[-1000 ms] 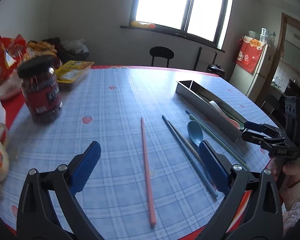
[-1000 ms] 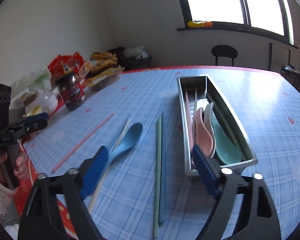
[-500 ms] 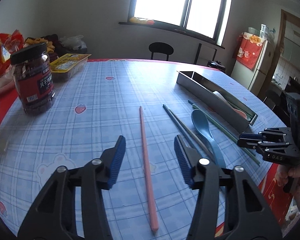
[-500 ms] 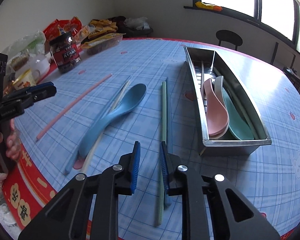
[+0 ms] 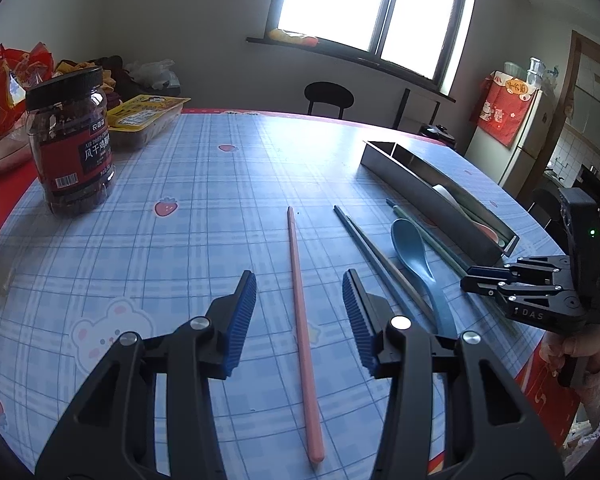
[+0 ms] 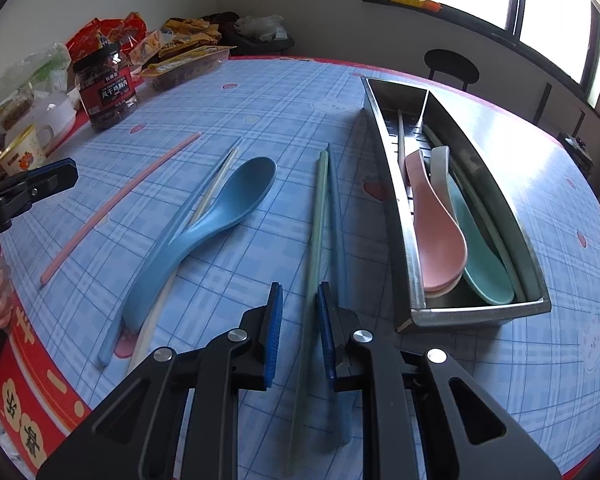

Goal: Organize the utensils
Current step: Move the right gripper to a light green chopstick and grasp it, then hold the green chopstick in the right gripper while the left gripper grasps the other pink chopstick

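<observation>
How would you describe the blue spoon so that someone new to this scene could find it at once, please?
Start at the long stainless-steel tray on the blue plaid tablecloth. Beside it, outside the tray, lie loose chopsticks, and among them the light blue plastic spoon. It is the only spoon on the cloth; the pink spoon and others sit inside the tray.

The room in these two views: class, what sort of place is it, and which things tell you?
Probably a home dining area beside a kitchen: a round table under a plaid cloth, a fridge by a tiled doorway, and snack packets heaped at the table's edge.
</observation>
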Motion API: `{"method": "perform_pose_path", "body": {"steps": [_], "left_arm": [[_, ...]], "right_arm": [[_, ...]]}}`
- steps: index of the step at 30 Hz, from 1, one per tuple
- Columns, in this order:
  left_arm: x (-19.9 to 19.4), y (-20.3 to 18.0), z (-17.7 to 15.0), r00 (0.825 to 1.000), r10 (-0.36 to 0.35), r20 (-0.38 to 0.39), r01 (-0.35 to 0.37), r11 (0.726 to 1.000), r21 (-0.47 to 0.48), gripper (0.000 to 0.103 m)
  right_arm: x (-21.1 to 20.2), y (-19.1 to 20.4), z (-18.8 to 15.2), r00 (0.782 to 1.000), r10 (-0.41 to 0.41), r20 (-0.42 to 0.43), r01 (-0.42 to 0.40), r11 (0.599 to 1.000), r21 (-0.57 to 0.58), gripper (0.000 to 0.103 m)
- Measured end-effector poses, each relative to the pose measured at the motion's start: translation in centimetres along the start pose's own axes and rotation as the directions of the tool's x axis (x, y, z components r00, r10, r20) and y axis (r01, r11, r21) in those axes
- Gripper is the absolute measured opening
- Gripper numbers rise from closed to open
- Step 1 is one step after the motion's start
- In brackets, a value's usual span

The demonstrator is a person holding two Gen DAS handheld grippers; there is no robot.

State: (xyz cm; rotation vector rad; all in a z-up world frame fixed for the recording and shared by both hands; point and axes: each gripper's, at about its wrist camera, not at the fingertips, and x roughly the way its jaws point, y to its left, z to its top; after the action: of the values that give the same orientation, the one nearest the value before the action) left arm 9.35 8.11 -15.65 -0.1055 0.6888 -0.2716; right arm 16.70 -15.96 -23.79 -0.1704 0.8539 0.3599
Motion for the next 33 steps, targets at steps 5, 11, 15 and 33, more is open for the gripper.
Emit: {"method": "perform_pose_path", "body": {"steps": [5,11,15,33], "left_arm": [[0.2,-0.1,0.0,1.0,0.01,-0.007,-0.01,1.0,0.004,0.045],[0.4,-0.5,0.0,1.0,0.029,-0.012,-0.028,0.999,0.024,0.045],[0.7,-0.5,-0.1,0.999,0.039,-0.025,-0.038,0.999,0.022,0.044],[4.2,-2.5,0.2,0.976,0.142,-0.164,-0.12,0.983,0.141,0.028]], "right_arm": [[0.5,0.6,0.7,1.0,-0.014,0.002,0.014,1.0,-0.021,0.015],[1.4,1.7,1.6,0.999,-0.038,0.013,0.039,0.997,-0.072,0.008],[1.6,1.6,1.9,1.0,-0.027,0.015,0.028,0.997,-0.069,0.006],[1.2,1.2,1.3,1.0,0.021,0.021,-0.02,0.999,-0.042,0.006]]}}
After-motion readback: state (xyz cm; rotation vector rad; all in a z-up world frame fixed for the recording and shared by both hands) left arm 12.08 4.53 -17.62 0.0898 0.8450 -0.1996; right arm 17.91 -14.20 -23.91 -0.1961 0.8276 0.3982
